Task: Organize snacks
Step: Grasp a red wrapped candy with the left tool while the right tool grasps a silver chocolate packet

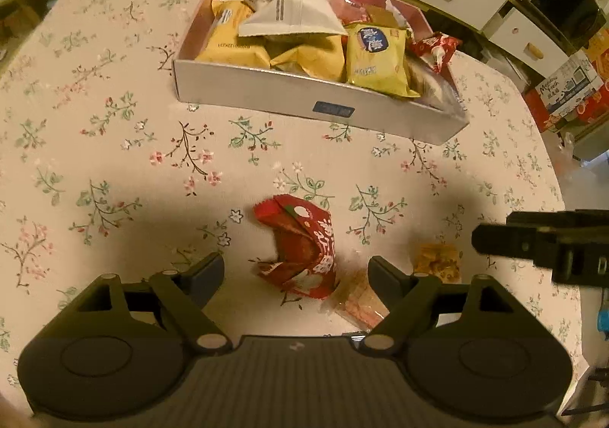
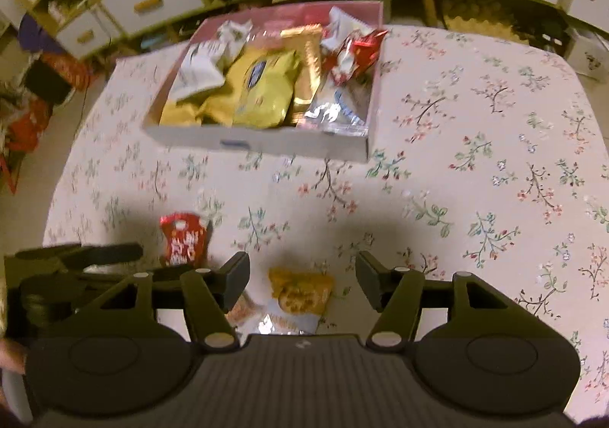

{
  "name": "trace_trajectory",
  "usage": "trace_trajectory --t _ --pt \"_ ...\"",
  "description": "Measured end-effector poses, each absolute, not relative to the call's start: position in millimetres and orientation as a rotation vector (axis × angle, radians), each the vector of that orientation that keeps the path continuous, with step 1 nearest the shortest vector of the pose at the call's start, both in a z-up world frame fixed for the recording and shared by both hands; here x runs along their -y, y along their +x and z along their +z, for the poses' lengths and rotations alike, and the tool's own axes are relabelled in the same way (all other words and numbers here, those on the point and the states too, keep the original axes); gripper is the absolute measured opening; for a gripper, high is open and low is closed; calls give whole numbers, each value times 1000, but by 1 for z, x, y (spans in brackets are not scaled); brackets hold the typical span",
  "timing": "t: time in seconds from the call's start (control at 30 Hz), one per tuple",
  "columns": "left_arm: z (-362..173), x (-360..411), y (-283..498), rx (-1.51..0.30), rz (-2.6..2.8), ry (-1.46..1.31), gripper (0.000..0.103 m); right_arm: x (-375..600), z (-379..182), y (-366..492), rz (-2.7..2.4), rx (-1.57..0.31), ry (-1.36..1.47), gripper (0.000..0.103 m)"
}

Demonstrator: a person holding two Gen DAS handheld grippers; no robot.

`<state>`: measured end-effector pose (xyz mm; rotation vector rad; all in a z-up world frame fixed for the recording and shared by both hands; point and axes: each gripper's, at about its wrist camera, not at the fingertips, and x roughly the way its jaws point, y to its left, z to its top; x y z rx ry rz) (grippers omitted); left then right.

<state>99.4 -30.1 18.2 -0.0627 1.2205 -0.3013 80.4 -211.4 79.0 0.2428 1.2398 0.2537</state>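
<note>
Red snack packet (image 1: 300, 245) lies on our counter (image 1: 114, 161) between our left gripper (image 1: 295, 274) fingers, spread; right gripper (image 2: 302, 281) spread above an orange packet (image 2: 300, 291); box (image 1: 304, 97) far.

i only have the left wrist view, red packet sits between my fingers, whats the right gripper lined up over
Observer: The right gripper hangs over an orange snack packet lying flat on the tablecloth; nothing is between its pads.
Operator: is there more under it, i only see a corner
Observer: Yes, a silvery-blue wrapper lies just below the orange packet, right at the gripper body.
Operator: anything past the right side of the box
Observer: No loose snacks there. Right of the box the right wrist view shows only bare flowered cloth out to the table's edge.
</note>
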Motion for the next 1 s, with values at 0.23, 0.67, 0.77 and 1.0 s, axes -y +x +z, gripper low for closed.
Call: trace_trajectory --t 0.23,0.67,0.77,1.0 --pt "8 33 102 -1204 -334 -43 62 194 78 73 333 -1236 123 58" --pt "12 35 106 -1196 -359 20 40 132 43 48 569 -1444 112 59" --pt "12 33 106 -1197 -357 15 40 117 39 42 556 -1423 67 54" --pt "18 32 103 -1184 -362 18 38 107 38 36 526 -1382 -33 19"
